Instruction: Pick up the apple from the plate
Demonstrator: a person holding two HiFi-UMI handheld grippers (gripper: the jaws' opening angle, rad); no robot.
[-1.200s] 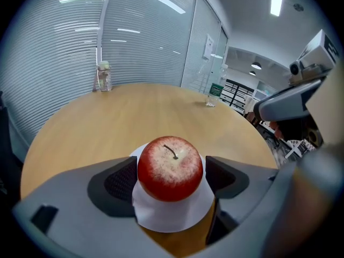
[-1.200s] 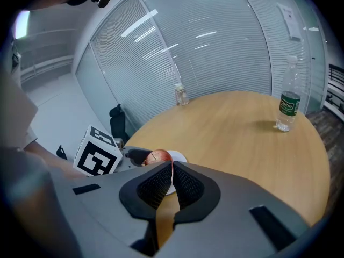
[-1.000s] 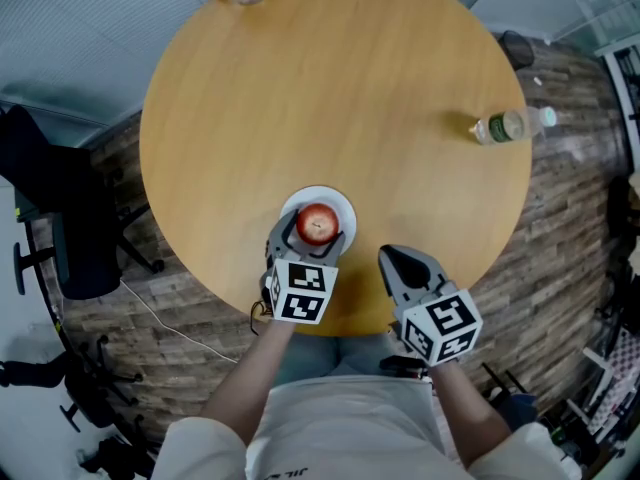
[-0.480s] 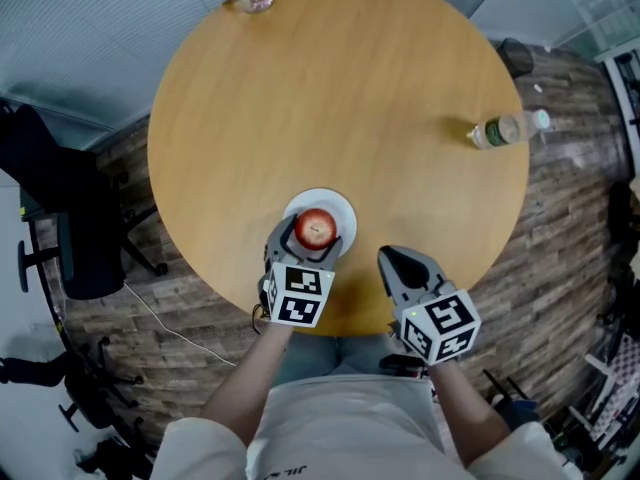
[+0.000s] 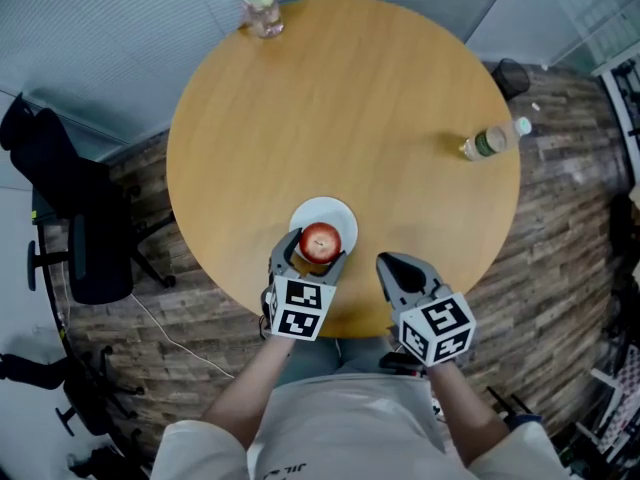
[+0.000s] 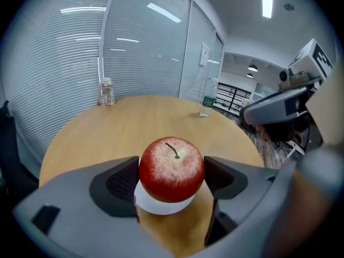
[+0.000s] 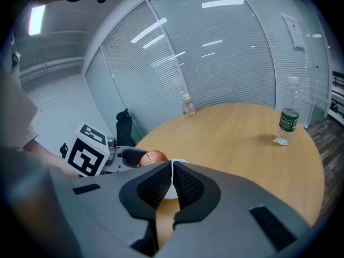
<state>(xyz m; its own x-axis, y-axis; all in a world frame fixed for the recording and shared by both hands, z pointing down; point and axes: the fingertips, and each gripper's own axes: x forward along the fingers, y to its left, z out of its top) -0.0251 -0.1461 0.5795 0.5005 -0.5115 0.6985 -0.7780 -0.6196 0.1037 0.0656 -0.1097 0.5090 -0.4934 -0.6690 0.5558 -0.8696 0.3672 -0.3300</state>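
Red apple (image 6: 171, 168), stem up, over white plate (image 5: 320, 211).

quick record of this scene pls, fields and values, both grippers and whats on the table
left gripper: jaws closed against both sides of the apple
right gripper: jaws together, empty, right of the plate
apple: red, over the plate; lifted or not, cannot tell
plate: white, near edge of table
table: round, wooden
also on table: bottle at right, jar at far edge
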